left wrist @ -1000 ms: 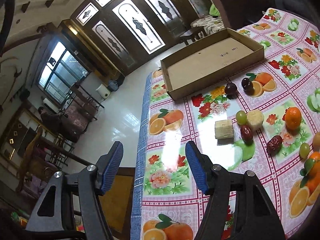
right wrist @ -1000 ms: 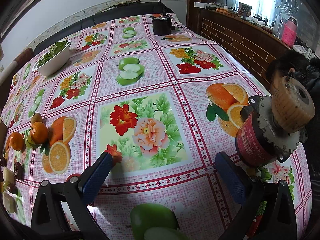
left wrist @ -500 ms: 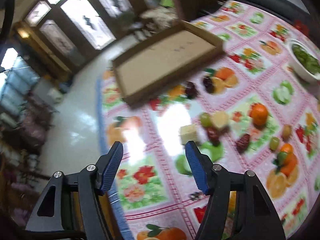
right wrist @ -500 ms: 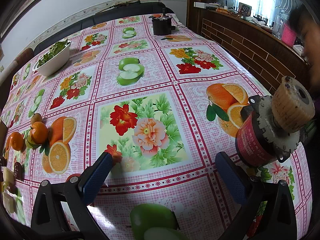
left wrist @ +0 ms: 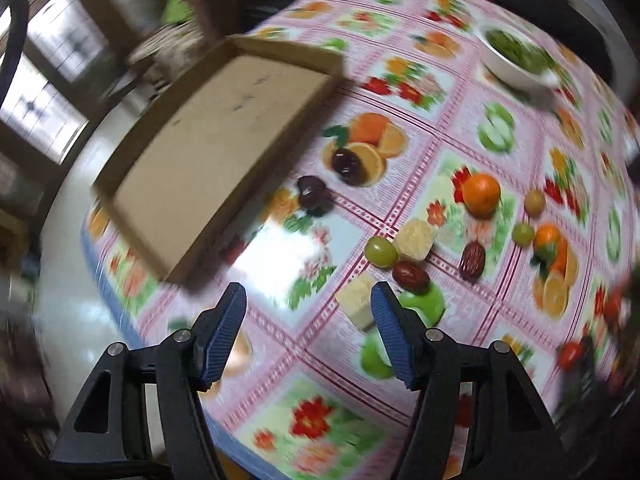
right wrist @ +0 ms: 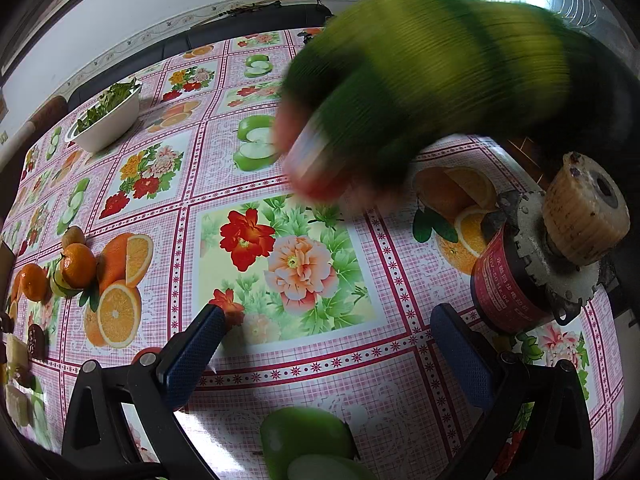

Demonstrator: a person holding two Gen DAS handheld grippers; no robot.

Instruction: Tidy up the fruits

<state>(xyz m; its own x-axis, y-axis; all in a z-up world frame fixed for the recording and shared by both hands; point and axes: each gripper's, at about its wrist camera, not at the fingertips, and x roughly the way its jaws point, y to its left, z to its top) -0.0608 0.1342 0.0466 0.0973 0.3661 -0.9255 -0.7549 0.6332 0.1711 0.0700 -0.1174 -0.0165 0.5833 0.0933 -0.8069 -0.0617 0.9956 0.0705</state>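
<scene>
Left gripper [left wrist: 308, 328]: jaws wide apart, nothing held, above the table edge. Loose fruit on the floral tablecloth [left wrist: 460, 112] ahead: green grape [left wrist: 380, 251], red date [left wrist: 410, 272], mandarin [left wrist: 481, 194], dark plums [left wrist: 312, 196], pale cubes [left wrist: 415, 239]. Empty cardboard tray [left wrist: 212, 148] beside the plums. Right gripper [right wrist: 332, 344]: jaws wide apart, nothing held, low over the cloth. Blurred green sleeve [right wrist: 440, 72] and hand [right wrist: 316, 156] crossing above. Motor-like part [right wrist: 548, 256] just right of the jaws. White bowl [right wrist: 108, 124] of greens far left.

Glossy plastic tablecloth [left wrist: 360, 216]; matt cardboard tray [left wrist: 208, 152]; knit sleeve [right wrist: 460, 72].
</scene>
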